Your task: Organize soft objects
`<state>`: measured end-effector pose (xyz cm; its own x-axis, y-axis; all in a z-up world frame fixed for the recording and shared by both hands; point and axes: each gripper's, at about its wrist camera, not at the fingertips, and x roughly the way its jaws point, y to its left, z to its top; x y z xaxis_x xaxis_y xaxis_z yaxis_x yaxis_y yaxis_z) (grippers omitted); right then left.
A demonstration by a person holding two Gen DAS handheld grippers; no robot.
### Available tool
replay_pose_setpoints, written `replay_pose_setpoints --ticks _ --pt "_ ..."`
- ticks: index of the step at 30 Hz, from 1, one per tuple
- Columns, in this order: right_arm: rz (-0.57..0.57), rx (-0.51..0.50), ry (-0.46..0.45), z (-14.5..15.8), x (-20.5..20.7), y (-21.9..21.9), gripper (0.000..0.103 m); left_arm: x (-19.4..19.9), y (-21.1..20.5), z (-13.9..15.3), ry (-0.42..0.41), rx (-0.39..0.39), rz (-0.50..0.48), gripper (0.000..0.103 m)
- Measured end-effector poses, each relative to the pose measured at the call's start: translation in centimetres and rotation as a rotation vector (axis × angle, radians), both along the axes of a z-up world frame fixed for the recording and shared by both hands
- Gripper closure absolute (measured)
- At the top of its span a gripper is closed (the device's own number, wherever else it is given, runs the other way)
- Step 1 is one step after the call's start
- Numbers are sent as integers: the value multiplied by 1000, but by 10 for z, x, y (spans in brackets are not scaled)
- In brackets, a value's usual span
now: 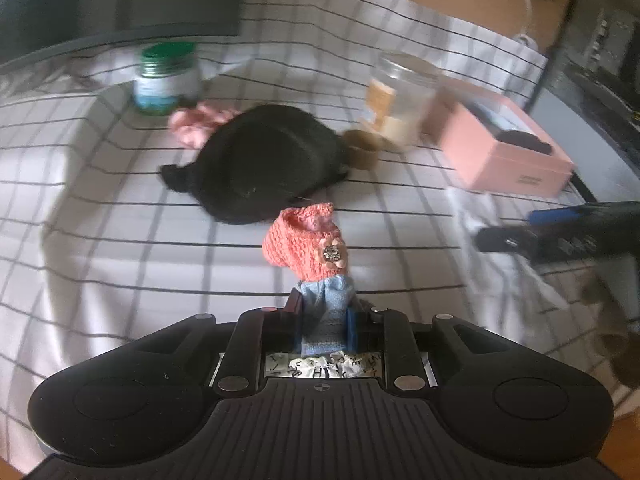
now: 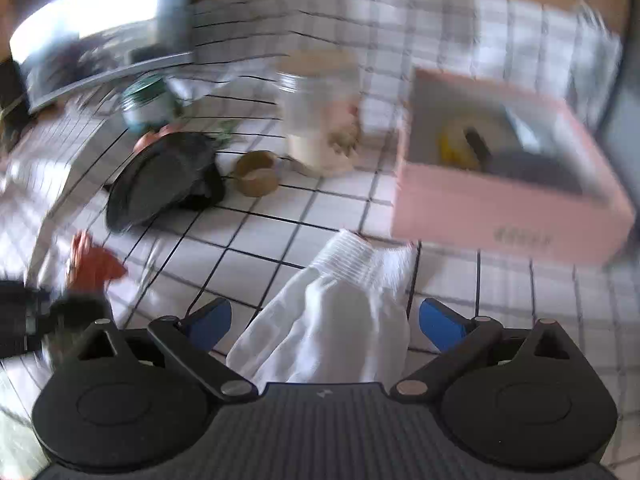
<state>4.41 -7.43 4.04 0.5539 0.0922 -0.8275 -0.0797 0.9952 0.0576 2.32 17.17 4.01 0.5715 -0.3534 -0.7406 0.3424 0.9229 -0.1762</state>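
My left gripper (image 1: 325, 312) is shut on the blue end of a small knitted piece (image 1: 306, 244), whose coral top with a flower button sticks up past the fingertips. The same coral piece (image 2: 94, 264) shows blurred at the left of the right wrist view. My right gripper (image 2: 326, 320) stands wide open over a white ribbed sock (image 2: 340, 308) lying on the checked cloth; its blue pads (image 2: 440, 322) do not touch the sock. A black hat (image 1: 260, 164) lies mid-table with a pink scrunchie (image 1: 196, 122) behind it. An open pink box (image 2: 500, 208) holding dark and yellow items sits at the right.
A green-lidded jar (image 1: 166, 78) stands at the back left, and a clear glass jar (image 1: 400, 92) beside a small brown cup (image 1: 360, 148) stands behind the hat. A screen (image 2: 100, 40) rises at the far left. The white checked cloth (image 1: 120, 220) covers the table.
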Motion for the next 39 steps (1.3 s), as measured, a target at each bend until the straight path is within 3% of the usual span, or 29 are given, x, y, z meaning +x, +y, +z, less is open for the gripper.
replay_pose_setpoints --ticks 6,11,13,17,18,19,23,24,31,35,38,39 --pt "-96 16 75 -15 19 -3 1 0 -23 6 16 -28 -82 80" --pt "14 -97 56 -22 16 27 5 5 -30 2 59 -15 -109 80" --pt "59 -134 19 -22 9 34 15 6 -29 1 72 -18 -117 80" --pt "130 -125 21 -10 2 35 70 11 -29 0 94 -45 -135 79" --pt "135 -125 32 -8 2 33 81 13 -32 0 103 -50 -143 79" --pt "132 -124 41 -6 2 30 83 15 -35 0 111 -52 -153 79" --pt "63 -94 67 10 -9 0 86 19 -56 0 116 -55 -216 79" --pt "62 -95 109 17 -13 -8 86 20 -61 1 120 -57 -232 79" --pt "-62 -135 -42 103 -50 -72 86 25 -114 19 120 -83 -402 79" --pt "-131 -148 -139 139 -61 -95 86 25 -152 38 67 -110 -508 79" --pt "-162 -161 -188 152 -67 -106 86 39 -177 54 14 -111 -516 79" --pt "-191 -121 -205 153 -69 -109 86 47 -184 61 -9 -109 -504 79"
